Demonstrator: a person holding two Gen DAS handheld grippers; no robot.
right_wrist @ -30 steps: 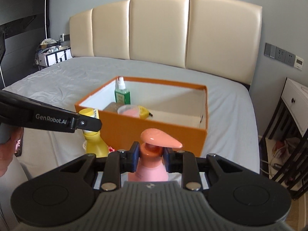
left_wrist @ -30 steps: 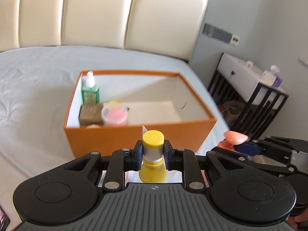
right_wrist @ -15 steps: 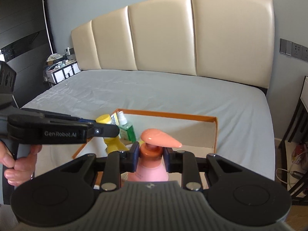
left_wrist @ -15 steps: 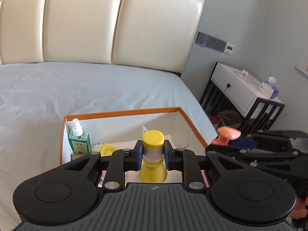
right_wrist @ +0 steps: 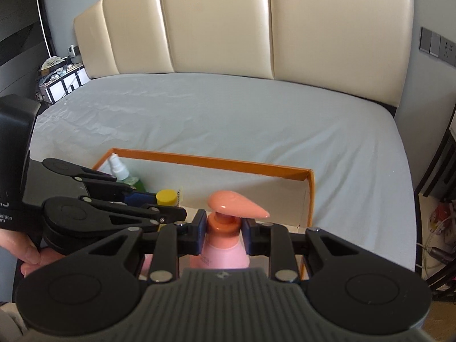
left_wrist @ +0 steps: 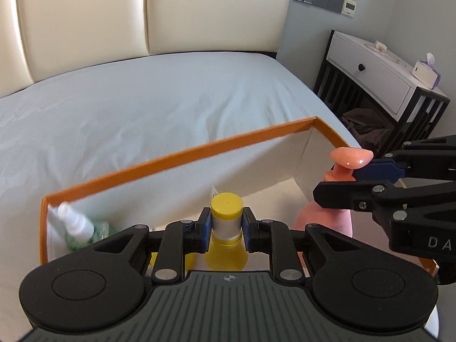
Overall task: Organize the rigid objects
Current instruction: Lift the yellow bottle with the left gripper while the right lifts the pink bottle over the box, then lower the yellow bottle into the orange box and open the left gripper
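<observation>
Padded cream headboard (right_wrist: 256, 28) of smooth, glossy panels behind a bed (right_wrist: 228, 119) under a pale, faintly creased sheet. On the sheet, one rectangular orange box (left_wrist: 176, 156) of stiff card, white inside, open at the top. Over its interior, two bottles held upright. One yellow bottle (left_wrist: 227, 245), glossy plastic, cylindrical flat-topped cap over a silvery collar, pinched at that collar by the blue-padded jaws of the left gripper (left_wrist: 227, 225). One pink pump bottle (right_wrist: 219, 252), smooth and rounded, with a salmon teardrop pump head, pinched at its orange neck by the jaws of the right gripper (right_wrist: 223, 232). Both grippers matte black, ribbed on top. Against the box's left inner wall, one green spray bottle (left_wrist: 82, 229) with a white nozzle, blurred, translucent. Beside the bed on the right, one black-framed nightstand (left_wrist: 379, 68) with a white drawer and a single round dark knob; on its top, one tissue pack (left_wrist: 426, 71). At the left edge of the right wrist view, a bare hand (right_wrist: 25, 253) around the left gripper's body.
</observation>
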